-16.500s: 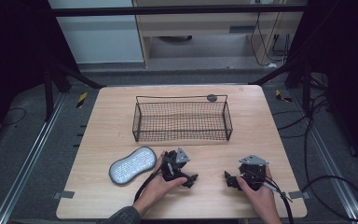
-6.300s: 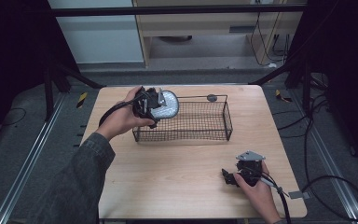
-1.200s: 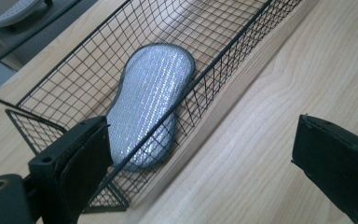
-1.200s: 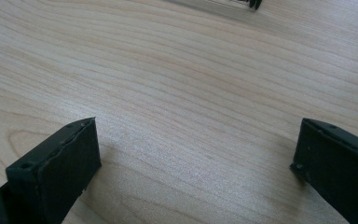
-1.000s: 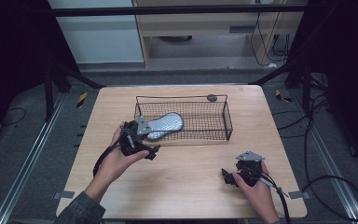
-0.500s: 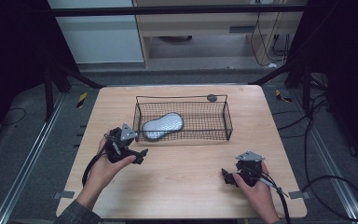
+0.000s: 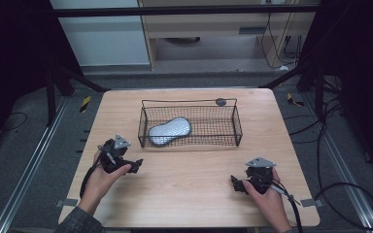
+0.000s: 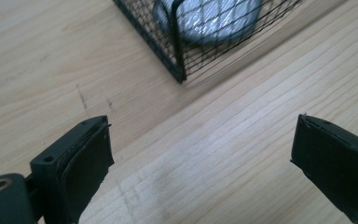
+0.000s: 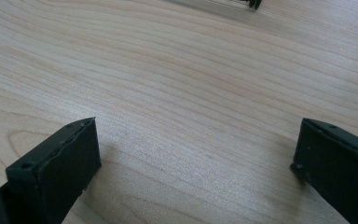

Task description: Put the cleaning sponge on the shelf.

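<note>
Your keypad (image 7: 169, 131) lies in the basket's (image 7: 189, 141) left end; your two grippers sit nearer you than the basket.

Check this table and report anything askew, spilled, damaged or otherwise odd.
Nothing stands out. The grey oval pad lies flat inside the wire basket, toward its left end. The basket sits upright and square on the wooden table. Both tools, left and right, are open and hold nothing.

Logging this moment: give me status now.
Left gripper open, empty, near basket corner. Right gripper open, empty, low over table. Grey pad lies in basket, left end. Nothing in the way.
</note>
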{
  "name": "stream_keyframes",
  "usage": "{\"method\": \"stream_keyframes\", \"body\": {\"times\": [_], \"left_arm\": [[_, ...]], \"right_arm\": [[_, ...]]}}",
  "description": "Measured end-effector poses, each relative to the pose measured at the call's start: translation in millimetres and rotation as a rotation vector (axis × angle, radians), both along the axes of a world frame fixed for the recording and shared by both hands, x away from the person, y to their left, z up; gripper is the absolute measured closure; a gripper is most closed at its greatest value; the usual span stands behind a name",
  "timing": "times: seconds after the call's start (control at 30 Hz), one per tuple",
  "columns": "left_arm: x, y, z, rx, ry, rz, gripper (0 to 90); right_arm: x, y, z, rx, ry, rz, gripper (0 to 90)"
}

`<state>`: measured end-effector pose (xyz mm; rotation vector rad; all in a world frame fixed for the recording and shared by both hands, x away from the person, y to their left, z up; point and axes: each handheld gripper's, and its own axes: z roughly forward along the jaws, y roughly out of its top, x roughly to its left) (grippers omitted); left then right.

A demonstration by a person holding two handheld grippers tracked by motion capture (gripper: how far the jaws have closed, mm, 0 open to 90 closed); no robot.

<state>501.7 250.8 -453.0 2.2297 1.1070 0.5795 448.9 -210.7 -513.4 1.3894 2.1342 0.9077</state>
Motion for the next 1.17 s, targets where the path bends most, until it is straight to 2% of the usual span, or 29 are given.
{"method": "stream_keyframes", "body": {"times": [0.13, 0.27, 0.3, 0.33, 0.4, 0.53, 0.63, 0.8, 0.83, 0.9, 0.93, 1.17], "left_arm": [[5.4, 9.4, -11.8, 0.016, 0.011, 0.032, 4.4], [10.5, 21.4, -22.0, -0.004, 0.018, 0.066, 4.1], [10.5, 21.4, -22.0, -0.004, 0.018, 0.066, 4.1], [12.0, 27.0, -26.4, -0.002, 0.003, 0.093, 4.1], [13.3, 29.6, -29.5, 0.009, 0.001, 0.107, 4.1], [16.9, 33.9, -37.9, 0.002, 0.023, 0.116, 4.1], [18.6, 33.4, -42.5, 0.013, 0.028, 0.115, 3.0], [20.1, 35.4, -46.9, -0.030, 0.022, 0.108, 0.1], [20.3, 36.6, -48.7, -0.049, 0.021, 0.107, 0.1], [19.9, 39.6, -54.3, -0.119, 0.012, 0.114, 0.0], [19.5, 39.8, -55.3, -0.126, 0.002, 0.114, 0.0], [19.5, 39.8, -55.2, -0.125, 0.002, 0.114, 0.0]], "right_arm": [[0.0, 0.0, 0.0, 0.000, 0.000, 0.000, 0.6], [0.0, 0.0, 0.0, 0.000, 0.000, 0.000, 0.7], [0.0, 0.0, 0.0, 0.000, 0.000, 0.000, 0.7], [0.0, 0.0, 0.0, 0.000, 0.000, 0.000, 0.6], [0.0, 0.0, 0.0, 0.000, 0.000, 0.000, 0.6], [0.0, 0.0, 0.0, 0.000, 0.000, 0.000, 0.7], [0.0, 0.0, 0.0, 0.000, 0.000, 0.000, 0.6], [0.0, 0.0, 0.0, 0.000, 0.000, 0.000, 0.6], [0.0, 0.0, 0.0, 0.000, 0.000, 0.000, 0.6], [0.0, 0.0, 0.0, -0.001, 0.000, 0.000, 0.6], [0.0, 0.0, 0.0, -0.001, 0.000, 0.000, 0.6], [-0.1, 0.2, 0.0, 0.000, 0.000, -0.002, 0.5]]}}
